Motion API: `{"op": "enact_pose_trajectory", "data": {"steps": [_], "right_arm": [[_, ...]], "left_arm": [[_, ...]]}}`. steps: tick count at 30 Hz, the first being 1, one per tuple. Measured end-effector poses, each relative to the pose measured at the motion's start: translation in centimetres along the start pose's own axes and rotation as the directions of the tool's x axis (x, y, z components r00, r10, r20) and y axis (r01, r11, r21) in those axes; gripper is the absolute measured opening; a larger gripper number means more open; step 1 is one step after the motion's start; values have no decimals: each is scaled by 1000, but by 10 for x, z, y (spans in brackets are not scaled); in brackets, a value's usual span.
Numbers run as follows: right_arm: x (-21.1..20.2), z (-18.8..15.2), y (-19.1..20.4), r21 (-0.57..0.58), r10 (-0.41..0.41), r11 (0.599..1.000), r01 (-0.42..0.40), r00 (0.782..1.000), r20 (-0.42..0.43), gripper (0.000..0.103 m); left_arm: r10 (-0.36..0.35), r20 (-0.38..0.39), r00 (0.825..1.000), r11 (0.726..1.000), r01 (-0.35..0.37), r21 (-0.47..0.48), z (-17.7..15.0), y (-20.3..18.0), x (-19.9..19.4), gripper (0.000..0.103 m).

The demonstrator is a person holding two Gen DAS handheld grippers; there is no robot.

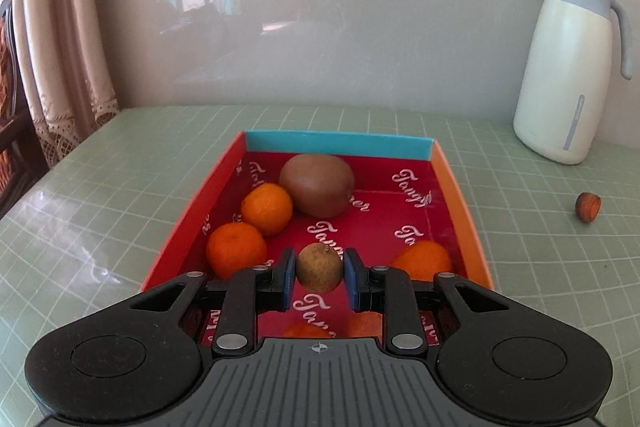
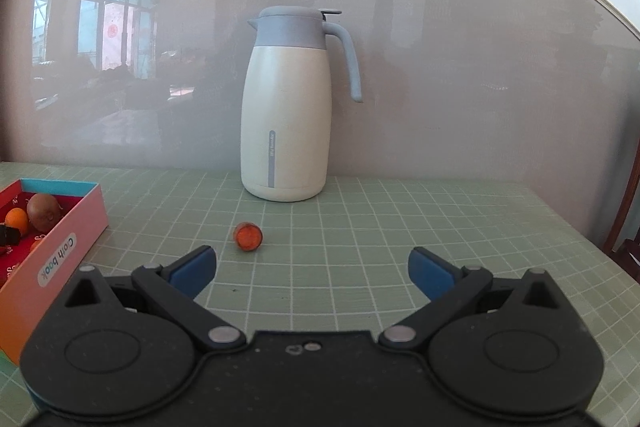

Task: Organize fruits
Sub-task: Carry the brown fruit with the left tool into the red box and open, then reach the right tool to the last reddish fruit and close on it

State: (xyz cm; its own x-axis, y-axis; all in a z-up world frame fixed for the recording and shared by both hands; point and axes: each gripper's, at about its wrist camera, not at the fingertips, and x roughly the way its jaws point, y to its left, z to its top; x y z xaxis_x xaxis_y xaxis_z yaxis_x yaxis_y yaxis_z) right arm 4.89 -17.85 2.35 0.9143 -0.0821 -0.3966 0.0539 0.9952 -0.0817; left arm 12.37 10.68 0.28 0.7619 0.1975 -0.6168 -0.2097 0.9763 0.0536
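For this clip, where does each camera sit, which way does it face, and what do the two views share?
Left wrist: on the left gripper, looking forward and down into the red box of oranges, a small brown fruit clamped between its pads; only the gripper's own fingers show.
Right wrist: on the right gripper, jaws wide apart and empty, facing the white jug at the wall over the green mat.
Shared: the jug, the box, the large kiwi in it, the mat and the small loose fruit lying on it.
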Motion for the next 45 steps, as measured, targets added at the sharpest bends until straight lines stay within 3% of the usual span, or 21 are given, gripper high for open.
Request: {"op": "enact_pose_trajectory", "data": {"steps": [4,9,11,12,13,15,21,24,27,35,45], "right_arm": [[0,0,9,-19,15,1000,-15,1000,2,103],[1,-2,14,-34,26,999,-26,1000,-1,103],[1,-2,14,-34,28,999,-28,1000,-1,103],[0,-2,14,-33,27,999,-27,1000,-1,103],[0,-2,13,-30,27,999,-27,1000,-1,103],[1,-3,13,-25,27,999,-27,1000,-6,103],[6,-2,14,-11,38,999,-38,999,-17,103],[8,-3,19,-14,43,999,-43,999,-23,103],[12,-4,24,-23,48,999,-49,998,-29,103],[27,-4,45,-53,61,997,-63,997,-51,103],[60,1,62,-74,76,994,-83,993,-88,103]], "left_arm": [[-1,-43,999,1000,1,-9,-4,4,7,26],[5,-31,999,1000,-6,-27,-6,5,0,26],[7,-10,1000,999,-7,-35,-7,7,-8,31],[12,6,1000,999,-12,-39,-7,10,-14,45],[28,25,999,999,-27,-42,-8,12,-19,67],[73,83,994,997,-69,-44,-10,17,-33,87],[104,161,981,992,-92,-83,-10,43,-65,90],[140,193,971,987,-121,-105,-15,55,-74,100],[156,224,962,986,-141,-84,-23,58,-79,102],[140,223,965,987,-117,-114,-26,68,-79,103],[231,192,954,956,-186,-225,-31,98,-76,103]]}}
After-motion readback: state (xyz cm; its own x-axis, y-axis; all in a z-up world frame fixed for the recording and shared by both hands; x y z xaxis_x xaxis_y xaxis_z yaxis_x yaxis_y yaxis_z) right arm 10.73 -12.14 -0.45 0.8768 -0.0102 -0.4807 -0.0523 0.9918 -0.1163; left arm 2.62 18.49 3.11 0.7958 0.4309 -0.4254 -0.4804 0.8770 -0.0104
